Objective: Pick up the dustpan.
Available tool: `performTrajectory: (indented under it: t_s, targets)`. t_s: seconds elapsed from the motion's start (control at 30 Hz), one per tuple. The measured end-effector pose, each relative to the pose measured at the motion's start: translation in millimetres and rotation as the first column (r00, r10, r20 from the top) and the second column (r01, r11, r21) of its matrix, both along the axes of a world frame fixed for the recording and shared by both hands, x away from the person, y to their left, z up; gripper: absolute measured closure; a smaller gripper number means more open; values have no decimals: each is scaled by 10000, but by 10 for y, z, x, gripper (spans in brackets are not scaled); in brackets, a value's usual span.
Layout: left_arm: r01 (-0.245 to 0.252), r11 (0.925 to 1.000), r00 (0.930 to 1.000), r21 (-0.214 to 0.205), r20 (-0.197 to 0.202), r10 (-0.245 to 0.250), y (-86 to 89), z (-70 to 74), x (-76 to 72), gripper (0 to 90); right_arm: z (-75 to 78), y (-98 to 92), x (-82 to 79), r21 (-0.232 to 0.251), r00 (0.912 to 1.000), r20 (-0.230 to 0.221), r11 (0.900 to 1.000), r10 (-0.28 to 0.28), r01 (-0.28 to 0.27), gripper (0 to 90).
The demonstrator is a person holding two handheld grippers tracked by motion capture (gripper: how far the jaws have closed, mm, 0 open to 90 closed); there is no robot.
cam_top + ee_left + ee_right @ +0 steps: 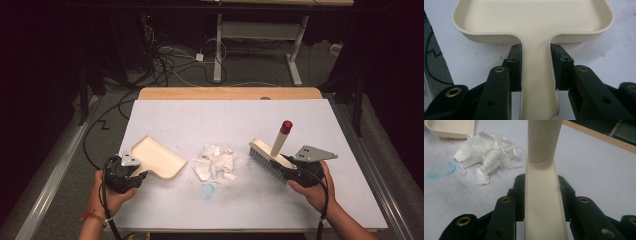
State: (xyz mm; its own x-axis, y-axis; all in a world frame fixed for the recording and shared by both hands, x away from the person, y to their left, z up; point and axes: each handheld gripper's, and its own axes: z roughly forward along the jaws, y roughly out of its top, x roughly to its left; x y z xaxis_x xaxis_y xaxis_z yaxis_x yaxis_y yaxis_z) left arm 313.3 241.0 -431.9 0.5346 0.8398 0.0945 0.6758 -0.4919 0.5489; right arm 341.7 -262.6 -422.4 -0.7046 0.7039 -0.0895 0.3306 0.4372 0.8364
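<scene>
High view, near edge first: two forearms enter from the bottom. Left gripper (pixel 131 175) sits at the near left of the white-covered desk (pixel 310 210); its jaws pinch the flat handle of a cream plastic dustpan (pixel 159 157), seen plainly in the left gripper view, pads pressed to both sides of the handle (pixel 536 75). Pan's open mouth faces away from the hand, roughly toward desk centre.

Right gripper (pixel 292 172) at near right; jaws clamp the cream back of a hand brush (pixel 267 157) with grey bristles and a cream handle ending in a red cap (pixel 286 127), handle angled up and away. Right gripper view confirms the clamp on the brush back (pixel 544 202).

Between the two tools, mid-desk: a pile of crumpled white paper scraps (pixel 215 162), near the pan's lip but apart from it, and apart from the bristles. A pale blue smudge (pixel 207 190) lies just in front of the pile.

Farther off: wooden desk edge (pixel 230 93), then floor cables and a stand's legs.

Judgement: both tools are in hand, sweeping not yet begun. Next move calls for setting the pan's lip flat against the desk beside the scraps, then drawing the bristles through the pile toward it.
</scene>
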Motion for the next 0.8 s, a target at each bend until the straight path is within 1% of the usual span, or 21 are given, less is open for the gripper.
performTrajectory:
  t_s: [0.03, 0.1, 0.13, 0.2, 0.27, 0.33, 0.4, 0.43, 0.5, 0.57, 0.6, 0.63, 0.73, 0.77, 0.8]
  targets:
    - [91, 10000, 9999, -9, -115, -91, 1, 13, -17, 632, 0, 2, 4, 25, 10000, -35, 10000, -18, 19, 680]
    - [199, 9998, 9997, 79, -146, -198, 0, 35, -59, 632, 3, 9, 12, 2, 10000, 0, 10000, -97, 97, 680]
    - [310, 9994, 9992, 121, -256, -307, -1, 43, -76, 632, 4, 12, 16, -1, 10000, 26, 10000, -77, 77, 680]
    - [542, 9984, 9979, 138, -366, -536, -5, 64, -115, 632, 10, 21, 25, 29, 9997, 70, 9998, -217, 217, 680]
    - [857, 9959, 9954, 278, -453, -844, -25, 91, -152, 632, 14, 31, 47, 27, 9994, 157, 9995, -322, 322, 680]
    - [1119, 9931, 9923, 359, -573, -1097, -49, 116, -185, 632, 19, 45, 87, 176, 9986, 204, 9987, -484, 480, 680]
    - [1476, 9881, 9868, 443, -740, -1440, -75, 133, -218, 632, 26, 76, 132, 410, 9974, 117, 9967, -708, 702, 680]
    - [1630, 9857, 9839, 423, -817, -1591, -88, 141, -230, 632, 26, 98, 156, 395, 9972, 146, 9966, -733, 727, 680]
    - [1972, 9794, 9767, 424, -943, -1926, -129, 147, -247, 631, 13, 172, 190, 217, 9964, 331, 9968, -781, 774, 680]
    - [2311, 9714, 9682, 541, -1109, -2242, -187, 140, -254, 631, -14, 267, 236, 95, 9964, 412, 9973, -735, 732, 680]
    - [2455, 9677, 9642, 565, -1178, -2377, -216, 137, -254, 631, -33, 320, 261, 241, 9961, 332, 9964, -823, 815, 680]
    - [2581, 9646, 9603, 539, -1238, -2500, -249, 130, -252, 631, -54, 365, 294, 340, 9971, 244, 9969, -717, 709, 680]
    - [2785, 9586, 9541, 589, -1311, -2692, -315, 120, -243, 631, -128, 539, 344, 609, 9986, 29, 9968, -521, 518, 680]
    - [2922, 9545, 9500, 598, -1335, -2825, -345, 117, -237, 631, -140, 575, 350, 618, 9990, 39, 9971, -444, 441, 680]
    - [3012, 9519, 9466, 569, -1381, -2913, -370, 111, -228, 631, -149, 633, 351, 557, 9992, 97, 9978, -379, 373, 680]
